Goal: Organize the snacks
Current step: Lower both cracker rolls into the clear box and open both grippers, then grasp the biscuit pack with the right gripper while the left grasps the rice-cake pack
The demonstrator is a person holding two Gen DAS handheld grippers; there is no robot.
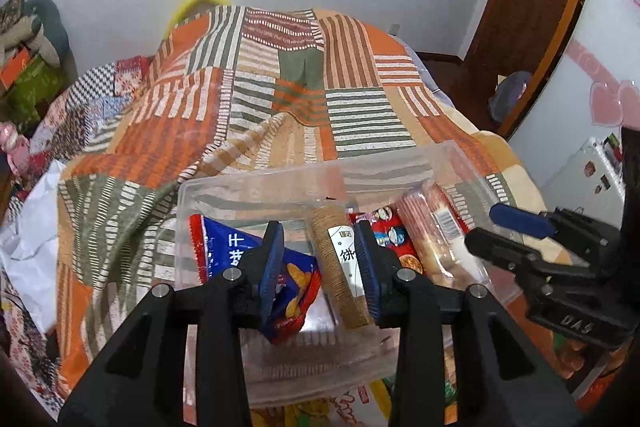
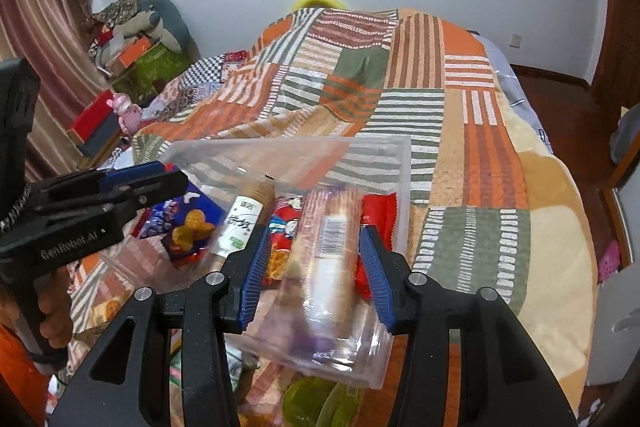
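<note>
Two claws spread open over clear bin [image 1: 256, 183], left claw [image 1: 320, 267], right claw [image 2: 316, 275], biscuit sleeve [image 2: 326, 247] lengthwise, pointing away

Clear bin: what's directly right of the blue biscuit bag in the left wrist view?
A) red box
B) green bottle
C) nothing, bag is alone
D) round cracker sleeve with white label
D. In the clear bin, the tan cracker sleeve with a white label lies just right of the blue bag, with a red cartoon pack and a pink wafer pack further right.
</note>
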